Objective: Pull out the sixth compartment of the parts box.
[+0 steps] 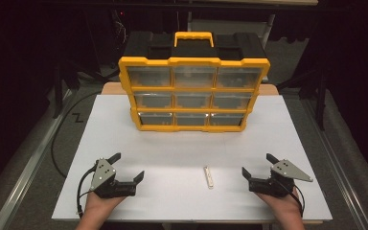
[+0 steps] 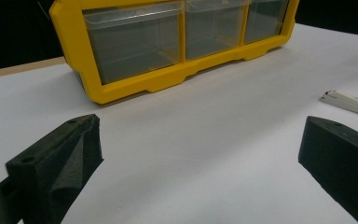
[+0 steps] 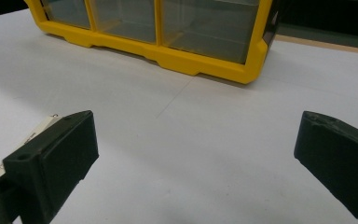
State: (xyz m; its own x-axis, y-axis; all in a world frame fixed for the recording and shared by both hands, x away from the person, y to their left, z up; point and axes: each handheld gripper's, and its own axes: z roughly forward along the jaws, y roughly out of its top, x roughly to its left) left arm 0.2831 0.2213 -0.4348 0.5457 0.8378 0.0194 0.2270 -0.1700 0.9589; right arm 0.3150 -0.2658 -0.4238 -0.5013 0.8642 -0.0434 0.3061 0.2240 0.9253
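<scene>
At the bottom of the high view the left gripper [image 1: 126,167] sits lower left and the right gripper [image 1: 258,165] lower right, each in a hand resting on the white tabletop [image 1: 172,143] — both sets of fingers spread wide with nothing between them. Between the two, slightly right of centre and nearer the right gripper, a small white stick-like object [image 1: 209,176] lies flat on the tabletop, pointing roughly away from the person; what it is cannot be told. In the left gripper view it shows at the right edge [image 2: 352,101], and in the right gripper view its end peeks out behind the left finger [image 3: 44,126]. Farther back, upper centre, stands a yellow-framed organizer case [image 1: 194,93] — three rows of three clear drawers, a yellow carry handle [image 1: 194,38] on top.
</scene>
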